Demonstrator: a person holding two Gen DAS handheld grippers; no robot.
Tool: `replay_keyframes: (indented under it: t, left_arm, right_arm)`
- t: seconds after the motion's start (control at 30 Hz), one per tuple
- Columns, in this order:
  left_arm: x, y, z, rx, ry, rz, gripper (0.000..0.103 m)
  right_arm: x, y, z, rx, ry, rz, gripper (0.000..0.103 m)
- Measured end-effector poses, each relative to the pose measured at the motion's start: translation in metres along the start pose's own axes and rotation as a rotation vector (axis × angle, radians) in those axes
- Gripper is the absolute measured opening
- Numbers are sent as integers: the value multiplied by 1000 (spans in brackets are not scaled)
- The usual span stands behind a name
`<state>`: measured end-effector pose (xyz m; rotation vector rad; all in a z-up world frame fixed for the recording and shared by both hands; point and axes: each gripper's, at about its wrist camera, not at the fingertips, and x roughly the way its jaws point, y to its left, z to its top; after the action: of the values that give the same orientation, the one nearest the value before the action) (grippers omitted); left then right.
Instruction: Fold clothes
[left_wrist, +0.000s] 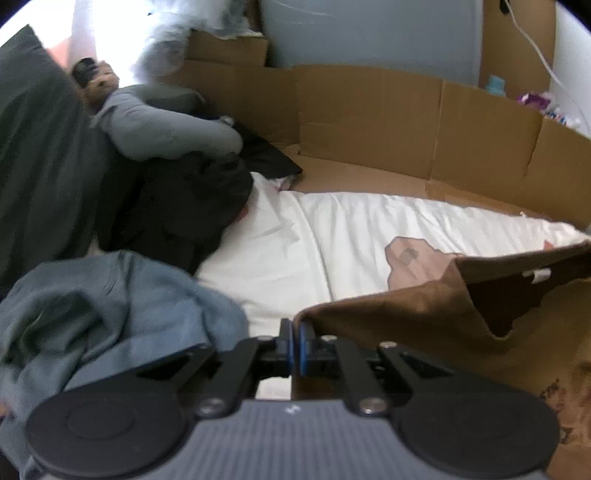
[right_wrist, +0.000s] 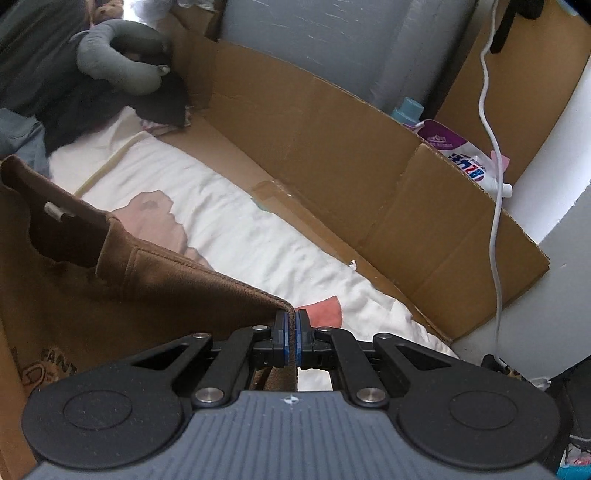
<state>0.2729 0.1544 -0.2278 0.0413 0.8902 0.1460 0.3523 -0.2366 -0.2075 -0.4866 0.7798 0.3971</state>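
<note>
Fabric of a brown shirt (left_wrist: 406, 306) stretches between both grippers above the white bed sheet (left_wrist: 332, 229). The left gripper (left_wrist: 295, 332) is clamped on one shoulder corner, the right gripper (right_wrist: 291, 321) pinched closed on the other (collar opening sagging between them). A blue-grey garment (left_wrist: 110, 302) lies beside the left gripper, cardboard (right_wrist: 332, 147) behind.

The middle of the white sheet (left_wrist: 332, 229) lies bare and passable. A cardboard wall (right_wrist: 332, 140) closes the far side. Dark clothes (left_wrist: 192, 206) and a grey neck pillow (left_wrist: 162, 129) crowd the far left; a blue-grey garment (left_wrist: 110, 306) blocks the near left.
</note>
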Motion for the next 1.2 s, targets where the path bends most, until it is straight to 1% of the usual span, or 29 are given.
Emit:
replay_keyframes:
  t: [0.13, 0.33, 0.43, 0.53, 0.63, 0.67, 0.73, 0.77, 0.83, 0.9, 0.97, 1.0, 1.03, 1.07, 1.2]
  left_arm:
    - [33, -12, 10, 25, 29, -6, 4]
    - [76, -28, 33, 54, 51, -29, 4]
    - [99, -33, 50, 68, 78, -37, 4]
    - [120, -39, 64, 78, 82, -31, 4]
    - [145, -47, 65, 102, 109, -43, 4]
    - [153, -50, 62, 114, 125, -50, 5]
    - [166, -53, 53, 139, 155, -49, 13]
    - [168, -52, 49, 143, 164, -50, 18]
    - [166, -44, 43, 129, 171, -80, 21]
    - [156, -30, 39, 105, 169, -99, 32]
    - [144, -18, 36, 89, 163, -109, 35]
    - [138, -10, 33, 81, 162, -119, 36]
    - [135, -4, 32, 75, 165, -124, 37]
    - [131, 1, 30, 65, 171, -128, 40]
    - [129, 10, 20, 42, 200, -154, 42]
  right_arm:
    - [12, -4, 3, 11, 21, -28, 2]
    - [42, -19, 13, 28, 91, -66, 2]
    - [60, -25, 18, 22, 121, -96, 2]
    - [81, -27, 21, 22, 146, -122, 2]
    - [109, -30, 21, 38, 163, -160, 2]
    - [119, -30, 21, 46, 171, -173, 2]
    - [139, -29, 16, 73, 197, -192, 2]
    - [149, -28, 13, 92, 209, -195, 2]
    - [164, -26, 6, 133, 223, -188, 3]
    - [175, -22, 2, 155, 237, -193, 6]
    - [176, -16, -1, 143, 221, -182, 22]
    - [173, -15, 0, 133, 203, -177, 27]
    - [170, -14, 1, 125, 185, -174, 38]
    - [167, -14, 2, 117, 167, -172, 46]
    - [154, -17, 11, 138, 129, -153, 47]
